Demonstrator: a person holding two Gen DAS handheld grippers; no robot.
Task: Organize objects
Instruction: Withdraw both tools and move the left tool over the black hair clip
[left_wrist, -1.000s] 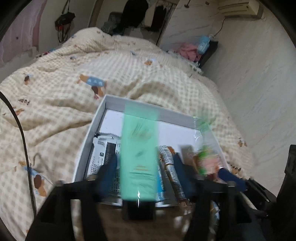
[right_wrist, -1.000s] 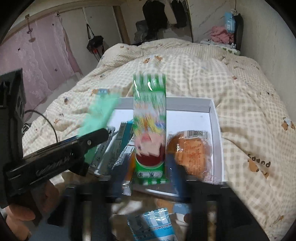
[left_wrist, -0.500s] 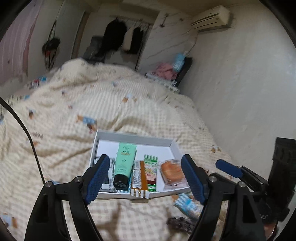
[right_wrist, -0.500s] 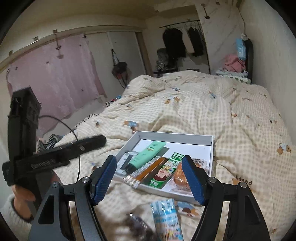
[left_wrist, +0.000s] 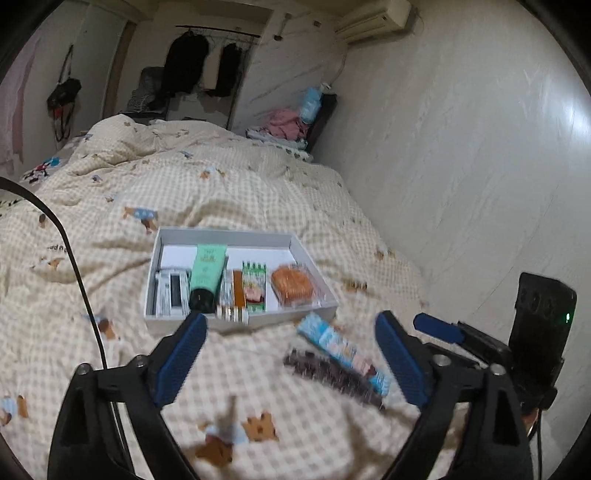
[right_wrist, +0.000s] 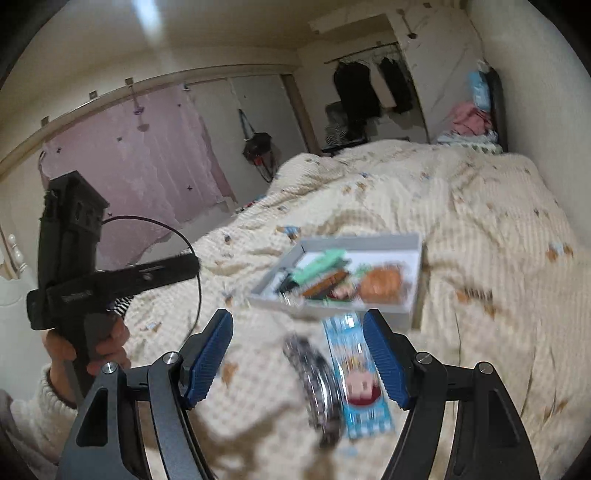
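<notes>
A white box (left_wrist: 236, 323) (right_wrist: 416, 280) lies on the checked quilt. It holds a mint tube (left_wrist: 207, 275) (right_wrist: 317, 264), a green snack pack (left_wrist: 254, 282), an orange wrapped bun (left_wrist: 292, 285) (right_wrist: 380, 282) and other packets. On the quilt in front of the box lie a light-blue snack pack (left_wrist: 341, 350) (right_wrist: 356, 373) and a dark patterned pack (left_wrist: 332, 376) (right_wrist: 314, 373). My left gripper (left_wrist: 291, 358) is open and empty, held back from the box. My right gripper (right_wrist: 297, 356) is open and empty, above the two loose packs.
The quilt (left_wrist: 221, 184) covers the whole bed. A white wall (left_wrist: 461, 166) runs along the right side. Clothes hang on a rail (left_wrist: 207, 70) at the far end. A pink curtain (right_wrist: 140, 162) is at the left. A black cable (left_wrist: 77, 280) hangs at the left.
Both grippers let go of their items, the mint tube and the green snack pack, into the box, then opened and pulled back and up from it.
</notes>
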